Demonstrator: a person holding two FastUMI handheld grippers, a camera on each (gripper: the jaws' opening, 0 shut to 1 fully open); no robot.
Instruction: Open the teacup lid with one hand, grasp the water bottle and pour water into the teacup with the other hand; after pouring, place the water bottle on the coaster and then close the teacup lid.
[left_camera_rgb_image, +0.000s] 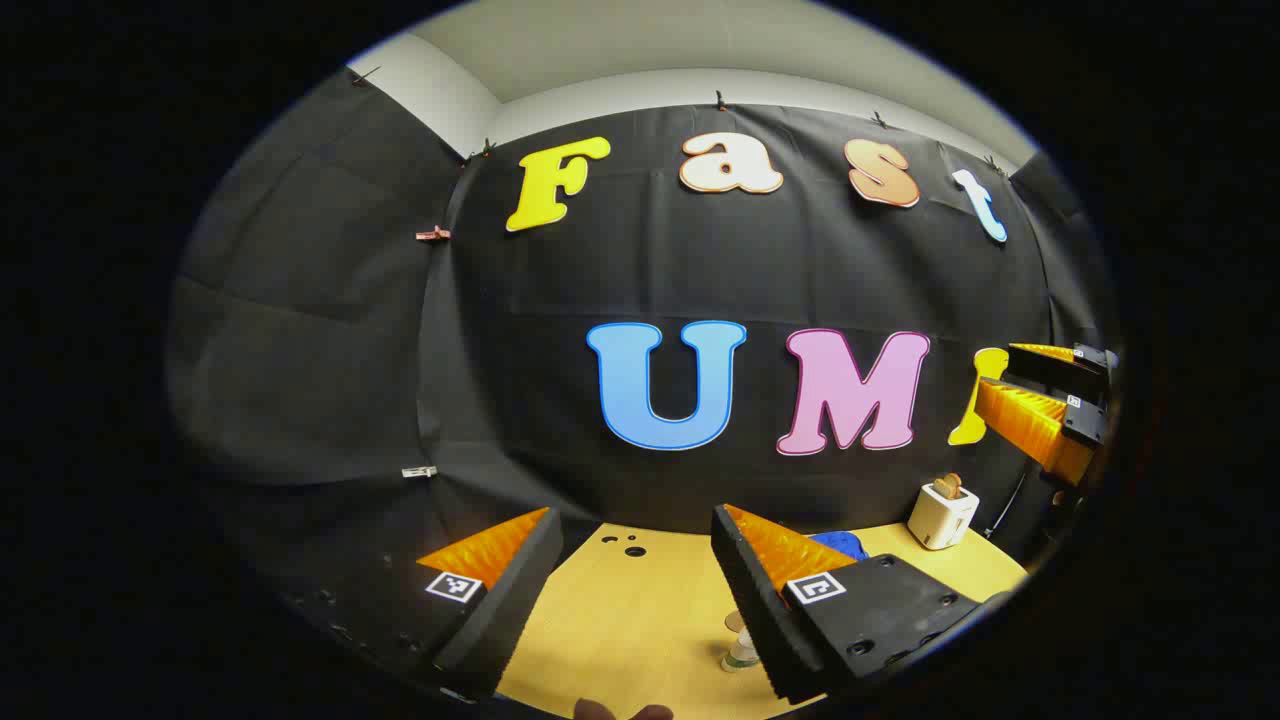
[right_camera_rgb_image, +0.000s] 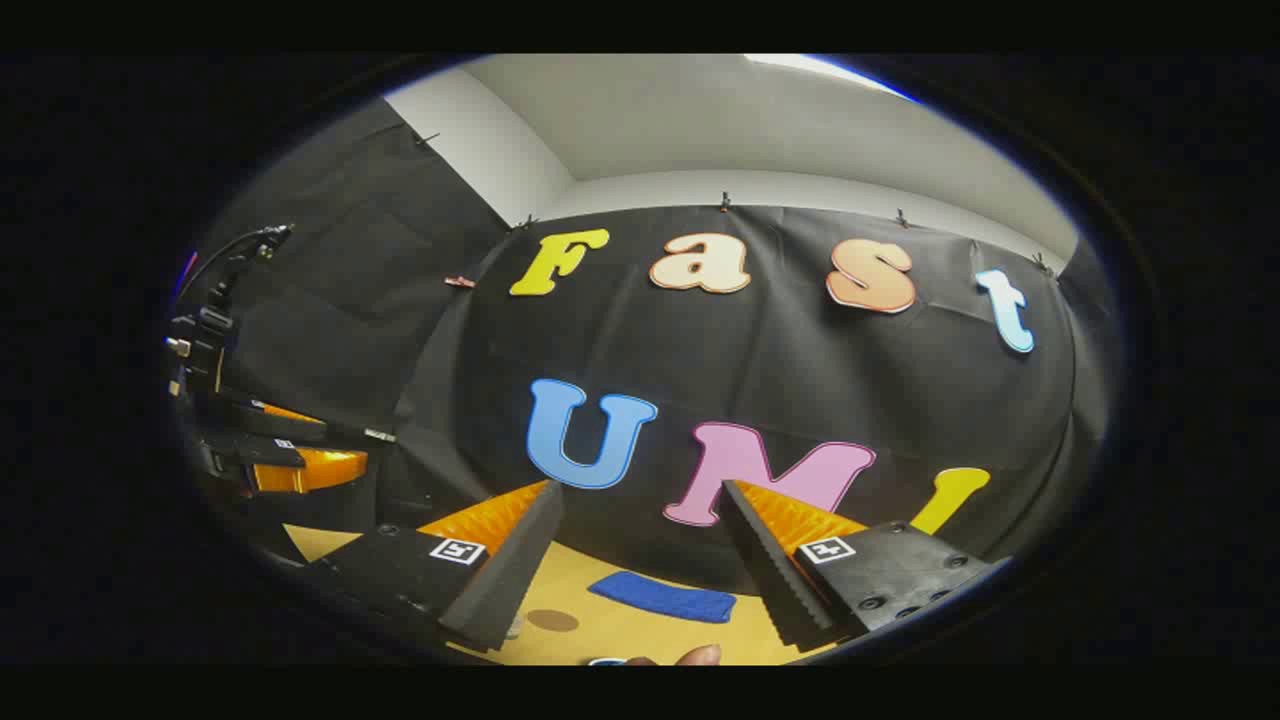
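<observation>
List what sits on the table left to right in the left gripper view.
Dark holes in the tabletop → small clear item by the right finger, hard to identify → blue cloth → white toaster.

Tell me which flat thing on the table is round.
The brown coaster, a small dark disc on the table; the blue cloth farther back is a long rectangle.
</observation>
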